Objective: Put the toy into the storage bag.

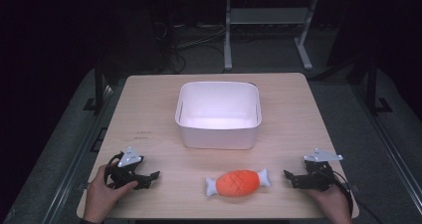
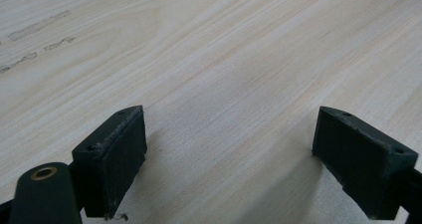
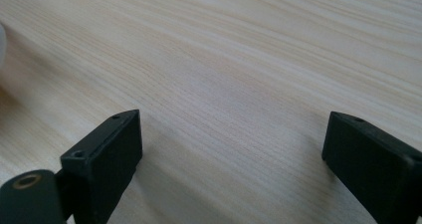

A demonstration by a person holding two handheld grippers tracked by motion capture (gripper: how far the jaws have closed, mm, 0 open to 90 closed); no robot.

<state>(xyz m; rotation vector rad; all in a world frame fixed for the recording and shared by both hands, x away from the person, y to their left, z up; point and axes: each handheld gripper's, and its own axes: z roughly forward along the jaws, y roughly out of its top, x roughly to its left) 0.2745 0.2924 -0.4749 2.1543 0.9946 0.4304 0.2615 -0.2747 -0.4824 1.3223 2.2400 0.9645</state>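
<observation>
Left gripper (image 1: 152, 176): jaws spread wide, nothing between them. The left gripper view confirms this, with bare wood grain of the table (image 2: 239, 59) between the two black pads (image 2: 112, 157). It rests low at the near left of the table, held in the person's left hand (image 1: 107, 191), jaws directed toward the table's middle.

Right gripper (image 1: 291, 176): jaws likewise wide apart and holding nothing. The right gripper view shows plain tabletop between its pads (image 3: 107, 157). It sits at the near right, held in the right hand (image 1: 331, 199), jaws directed inward, facing the left gripper across the table.

Plush meat toy (image 1: 239, 182): one, orange body with a white bone end on each side. It lies flat on the table between the two grippers, apart from both, somewhat nearer the right one. Its long axis runs across the table, left to right, slightly tilted, the right bone end sitting a little farther from the person than the left.

White bin (image 1: 219, 115): one, open-topped, upright, beyond the toy near the table's centre, not touching it.

Count: two grippers, one toy, one bin, one table.
</observation>
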